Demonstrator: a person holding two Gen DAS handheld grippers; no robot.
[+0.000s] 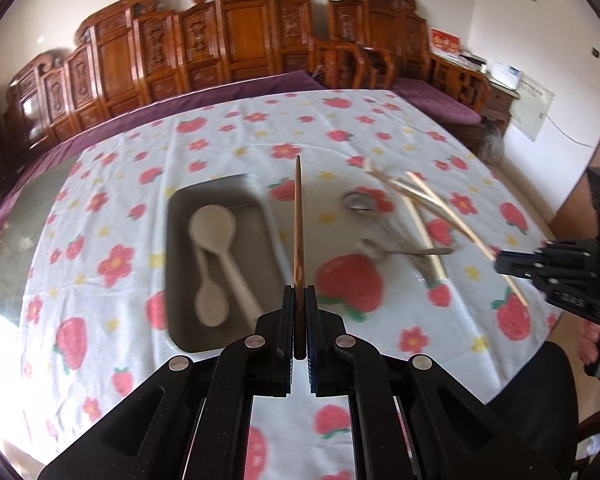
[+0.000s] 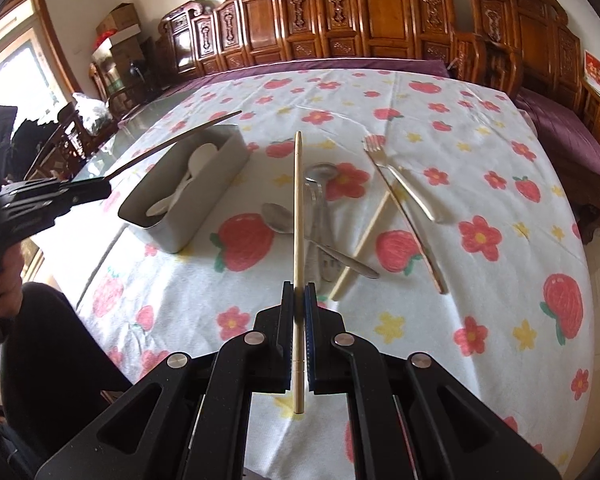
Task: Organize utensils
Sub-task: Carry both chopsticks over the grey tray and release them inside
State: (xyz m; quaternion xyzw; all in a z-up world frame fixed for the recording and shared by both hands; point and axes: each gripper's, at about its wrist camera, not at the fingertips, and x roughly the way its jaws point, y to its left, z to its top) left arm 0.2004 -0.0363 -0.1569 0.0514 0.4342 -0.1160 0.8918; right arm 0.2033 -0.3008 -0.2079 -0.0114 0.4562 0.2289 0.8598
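Chopstick, dark brown, slender, tapered

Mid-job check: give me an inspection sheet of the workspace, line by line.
Surface: table under a strawberry-print cloth.
Job's things: grey tray holds white spoons; metal spoons, fork and loose chopsticks lie on the cloth.
Clutter: nothing seen.
Grippers: left gripper shut on a dark chopstick; right gripper shut on a pale chopstick.
Cables: nothing seen on the table.
Surroundings: carved wooden benches, purple cushions.
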